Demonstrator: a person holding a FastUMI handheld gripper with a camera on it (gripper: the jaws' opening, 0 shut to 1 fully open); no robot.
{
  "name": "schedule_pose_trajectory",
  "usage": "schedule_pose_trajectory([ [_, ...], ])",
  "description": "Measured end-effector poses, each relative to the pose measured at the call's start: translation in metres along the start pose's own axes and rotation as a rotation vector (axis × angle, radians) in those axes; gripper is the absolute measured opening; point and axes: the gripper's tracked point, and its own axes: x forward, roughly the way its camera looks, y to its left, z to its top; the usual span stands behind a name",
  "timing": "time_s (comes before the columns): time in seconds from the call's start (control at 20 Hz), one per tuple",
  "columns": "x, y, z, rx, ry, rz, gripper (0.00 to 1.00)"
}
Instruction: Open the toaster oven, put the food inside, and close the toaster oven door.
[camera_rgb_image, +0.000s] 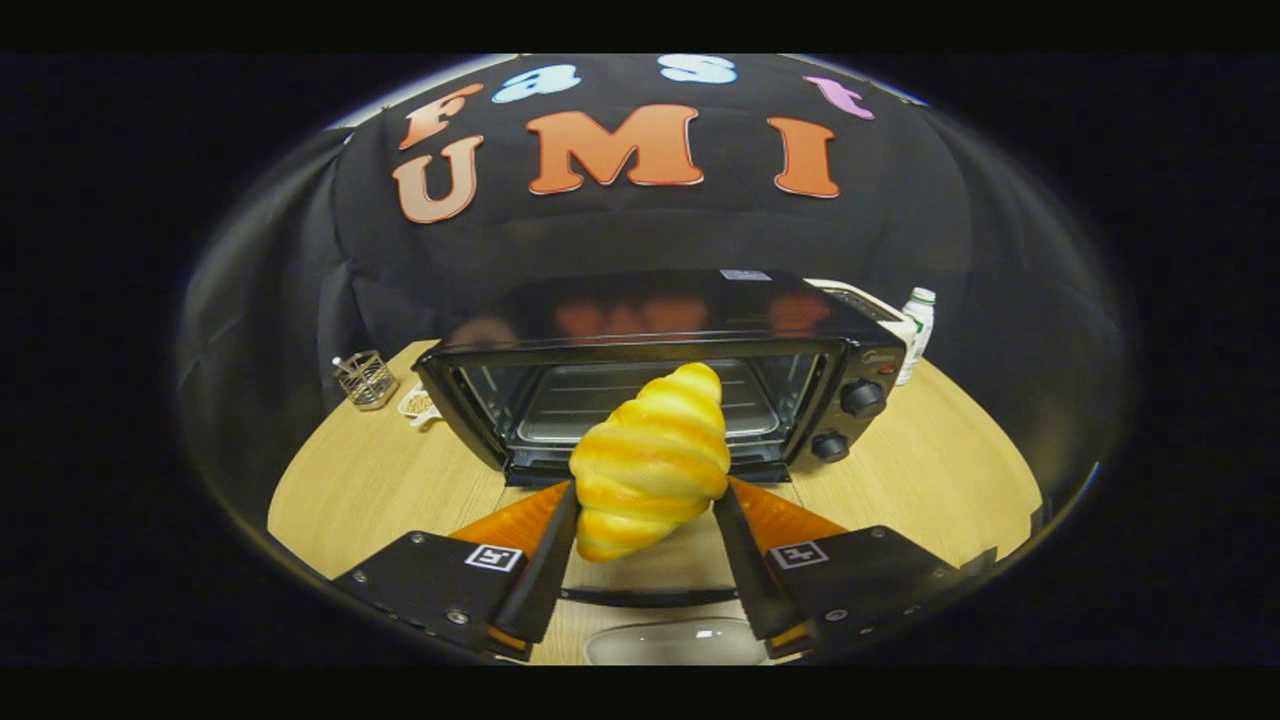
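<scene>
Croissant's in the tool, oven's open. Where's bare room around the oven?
The tool grips the croissant. The oven rack is bare. Bare tabletop right of the knobs. Crowded left: wire holder, small dish. Bottle behind-right.

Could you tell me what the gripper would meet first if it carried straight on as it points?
Probably the toaster oven: its open cavity, croissant leading between the fingers; depth is unclear.

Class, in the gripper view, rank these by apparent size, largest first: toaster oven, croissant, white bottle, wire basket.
1. toaster oven
2. croissant, shut between the gripper fingers, enlarged by nearness
3. white bottle and wire basket: look alike, unranked
</scene>
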Motion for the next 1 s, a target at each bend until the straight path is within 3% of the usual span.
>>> schedule_pose_trajectory([
  [0.55, 0.057, 0.012, 0.029, 0.272, -0.069, 0.103, 0.75],
  [1.0, 0.089, 0.01, 0.021, 0.266, -0.052, 0.058, 0.77],
])
